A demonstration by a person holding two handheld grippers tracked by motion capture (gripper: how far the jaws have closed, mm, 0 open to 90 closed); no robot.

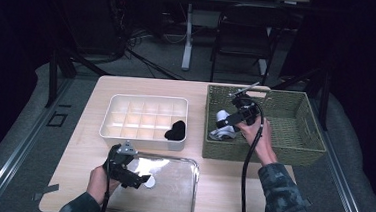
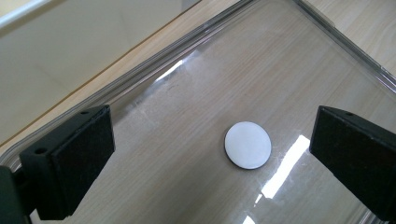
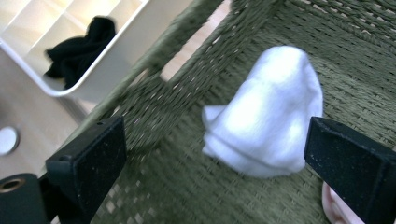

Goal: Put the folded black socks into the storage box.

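1. At the near edge of the wooden table, toward its left corner, a person's left hand holds the left tongs over a clear, shallow tray.
2. The left tongs stand wide apart and hold nothing, as the left gripper view shows; their two black pads frame the tray's see-through floor.
3. A small white disc lies flat on the tray, between the two pads and touching neither.
4. Just beyond the tray, at the middle of the table, sits a white divided box with many small compartments.
5. A black sock lies bunched in the box's near right corner compartment.
6. To the right of the box, toward the table's right edge, stands a green woven basket.
7. The person's right hand reaches over the basket's near wall and holds the right tongs inside it, pointed at the basket's left end.
8. The right tongs are wide apart and grip nothing; this view is slightly blurred.
9. A white sock lies crumpled on the basket's floor near its left wall, between the open pads; whether the right pad touches it cannot be told.
10. Beyond the table's far edge, a dark folding chair stands on the floor.
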